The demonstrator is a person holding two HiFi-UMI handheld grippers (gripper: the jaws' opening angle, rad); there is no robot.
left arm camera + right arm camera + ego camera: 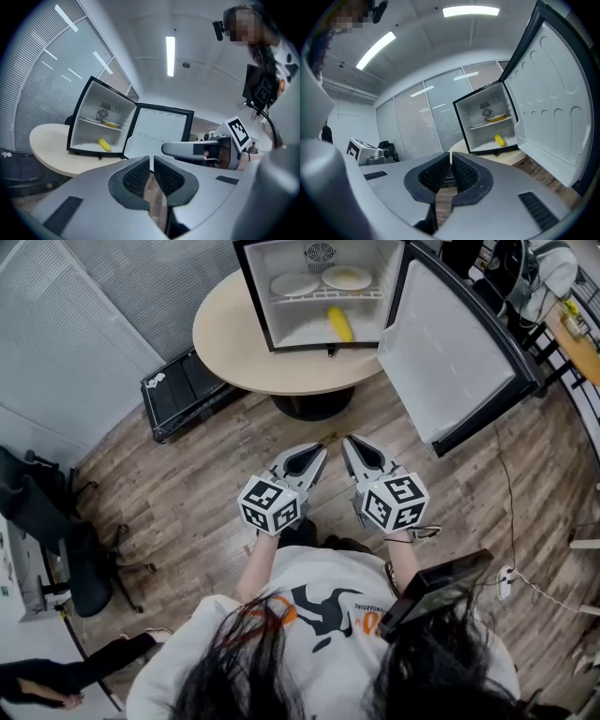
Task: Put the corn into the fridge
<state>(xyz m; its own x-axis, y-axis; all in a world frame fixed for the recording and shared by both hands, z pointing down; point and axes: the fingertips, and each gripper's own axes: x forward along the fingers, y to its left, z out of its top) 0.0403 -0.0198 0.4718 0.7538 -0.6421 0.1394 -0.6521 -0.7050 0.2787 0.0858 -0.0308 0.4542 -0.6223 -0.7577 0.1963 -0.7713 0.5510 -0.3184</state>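
The corn (340, 323) lies on the floor of the open mini fridge (253, 296), which stands on a round counter (225, 334). Well back from the fridge, the left tongs (319, 452) and right tongs (348, 442) are pressed together, empty.

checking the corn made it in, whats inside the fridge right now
The corn lies on the fridge floor, below the wire shelf. Two plates sit on that shelf, the right one holding something yellow, too small to identify. A fan is in the back wall.
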